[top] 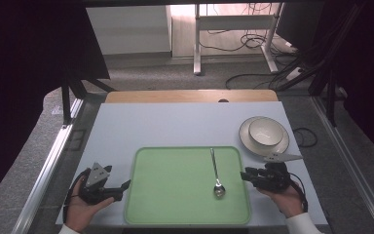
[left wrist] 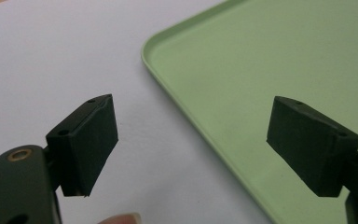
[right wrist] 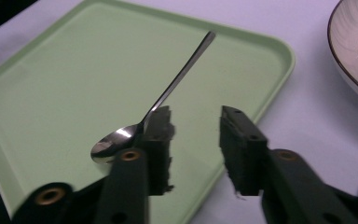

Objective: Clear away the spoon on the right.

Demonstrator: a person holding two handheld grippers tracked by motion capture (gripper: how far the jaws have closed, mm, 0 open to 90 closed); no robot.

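High view first: at the lower left of the frame I see my left gripper (top: 121,185) in my left hand (top: 84,207), resting on the pale bench (top: 175,124) just beside the left edge of the green tray (top: 175,190). Its jaws point toward the tray and stand apart with nothing between them. Left gripper view confirms this: the two black pads are wide apart, the left one over bare bench, the right one over the tray's rounded corner rim (left wrist: 168,70), and a fingertip shows at the bottom edge.

Moving right in the high view, the tray fills the lower middle of the frame, and the spoon (top: 216,174) lies in its right half, handle toward the top of the frame, bowl toward the bottom. It lies flat on the tray, held by nothing.

Further right, my right gripper (top: 245,175) sits at the tray's right edge in my right hand (top: 288,197), jaws pointing left toward the spoon's bowl. In the right gripper view the jaws are partly apart and empty; the spoon (right wrist: 168,98) lies just beyond the left jaw, over the tray (right wrist: 51,93).

At the upper right, a plate (top: 246,139) carries a bowl (top: 265,131), well apart from the tray.
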